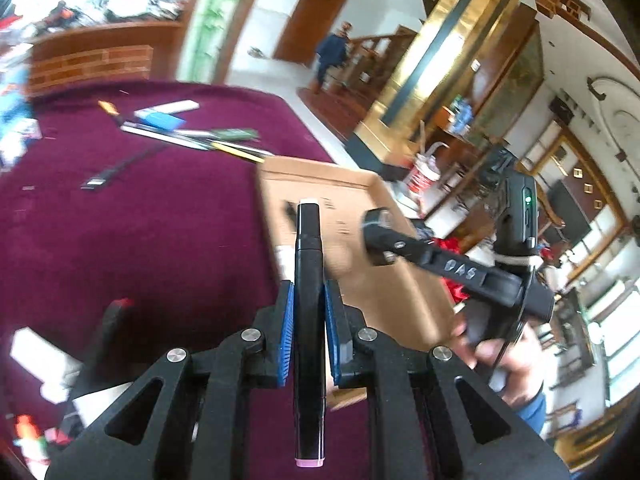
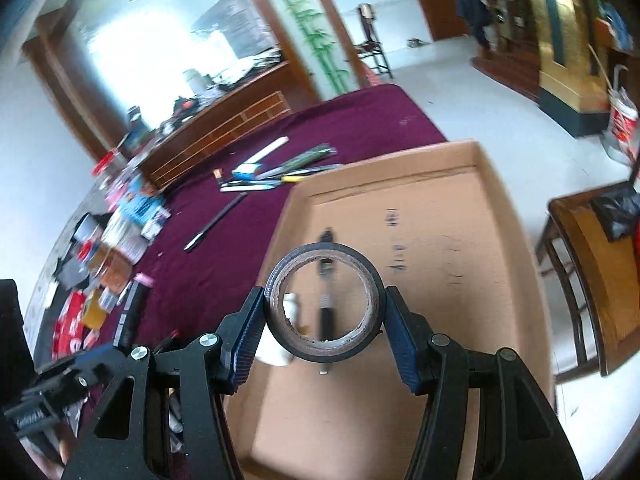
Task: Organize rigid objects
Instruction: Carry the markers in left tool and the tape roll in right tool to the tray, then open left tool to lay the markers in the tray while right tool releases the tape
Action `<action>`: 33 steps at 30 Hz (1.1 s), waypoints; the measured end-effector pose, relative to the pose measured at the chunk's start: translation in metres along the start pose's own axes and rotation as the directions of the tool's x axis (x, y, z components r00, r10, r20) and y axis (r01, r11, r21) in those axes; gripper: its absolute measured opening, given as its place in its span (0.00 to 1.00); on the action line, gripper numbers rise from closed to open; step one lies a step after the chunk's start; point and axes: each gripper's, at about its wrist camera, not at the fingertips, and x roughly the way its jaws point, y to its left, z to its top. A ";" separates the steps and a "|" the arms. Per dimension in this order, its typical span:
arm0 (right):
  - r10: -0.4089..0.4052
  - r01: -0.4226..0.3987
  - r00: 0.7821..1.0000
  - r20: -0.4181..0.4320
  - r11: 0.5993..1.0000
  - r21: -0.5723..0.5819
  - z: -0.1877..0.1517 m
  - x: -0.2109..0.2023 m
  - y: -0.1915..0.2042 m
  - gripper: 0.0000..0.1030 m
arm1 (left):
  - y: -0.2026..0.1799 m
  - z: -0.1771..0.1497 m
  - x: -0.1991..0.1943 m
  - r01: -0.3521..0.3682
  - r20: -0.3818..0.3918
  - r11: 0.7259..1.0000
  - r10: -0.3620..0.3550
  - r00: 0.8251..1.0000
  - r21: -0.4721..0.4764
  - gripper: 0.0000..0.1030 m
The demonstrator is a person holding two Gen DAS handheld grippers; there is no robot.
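Note:
My left gripper (image 1: 309, 308) is shut on a black marker (image 1: 308, 280) with a pink end cap, held above the maroon table near the left wall of a shallow cardboard box (image 1: 360, 280). My right gripper (image 2: 325, 312) is shut on a roll of black tape (image 2: 325, 304) and holds it over the cardboard box (image 2: 460, 320). Inside the box lie a black pen (image 2: 326, 280) and a small white object (image 2: 280, 344). The right gripper also shows in the left wrist view (image 1: 378, 236), above the box with the tape.
Pens, a blue box and a white stick (image 2: 272, 168) lie on the maroon tablecloth (image 2: 360, 120) behind the box. A black pen (image 2: 216, 222) lies alone. Packets and cans (image 2: 120, 240) crowd the left edge. A wooden chair (image 2: 592, 280) stands right of the table.

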 end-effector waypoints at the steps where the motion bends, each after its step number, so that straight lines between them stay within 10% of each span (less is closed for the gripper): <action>1: -0.028 0.028 1.000 0.002 1.000 0.012 0.002 0.000 -0.006 0.51 | -0.005 0.003 0.006 0.009 -0.006 1.000 -0.009 1.000 -0.002 0.12; 15: -0.252 0.246 0.966 -0.058 0.965 -0.094 0.001 0.014 -0.019 0.51 | -0.031 0.052 0.120 -0.003 -0.110 0.998 -0.004 0.994 -0.063 0.12; 33: -0.311 0.290 0.945 -0.101 0.939 -0.183 -0.007 0.026 -0.006 0.51 | -0.012 0.049 0.166 -0.050 -0.192 0.987 0.020 0.981 -0.153 0.11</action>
